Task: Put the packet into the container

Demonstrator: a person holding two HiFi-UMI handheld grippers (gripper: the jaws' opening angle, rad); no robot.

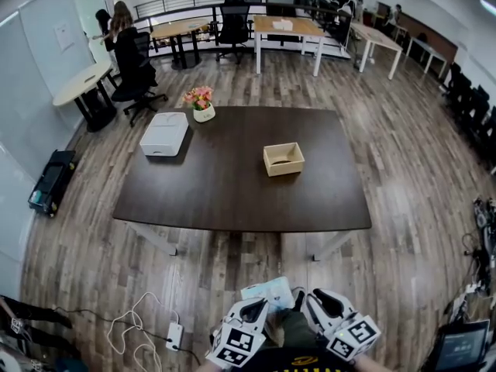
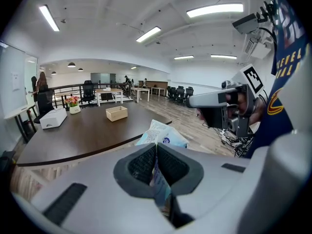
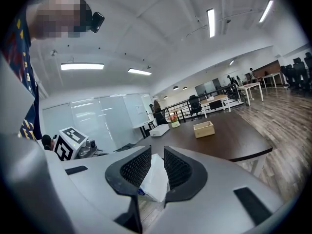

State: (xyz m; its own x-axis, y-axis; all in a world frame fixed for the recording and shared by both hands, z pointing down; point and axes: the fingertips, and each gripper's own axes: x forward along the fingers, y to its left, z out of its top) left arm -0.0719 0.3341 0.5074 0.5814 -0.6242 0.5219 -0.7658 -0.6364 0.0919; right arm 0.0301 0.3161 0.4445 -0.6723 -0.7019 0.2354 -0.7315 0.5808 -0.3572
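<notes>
Packet (image 1: 267,292) pinched by left gripper (image 1: 253,308), short of table (image 1: 225,196) edge, container (image 1: 284,159) mid-table

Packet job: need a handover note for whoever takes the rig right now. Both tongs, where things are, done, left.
Left tongs: shut on an edge of the pale blue-and-white plastic packet.
Right tongs: shut on the same packet.
Packet: held between both, close to the person's body, short of the dark brown table.
Container: small open light wooden box, on the table, right of centre.
Done: packet in hand.
Left: carry it over and release it into the box.
</notes>
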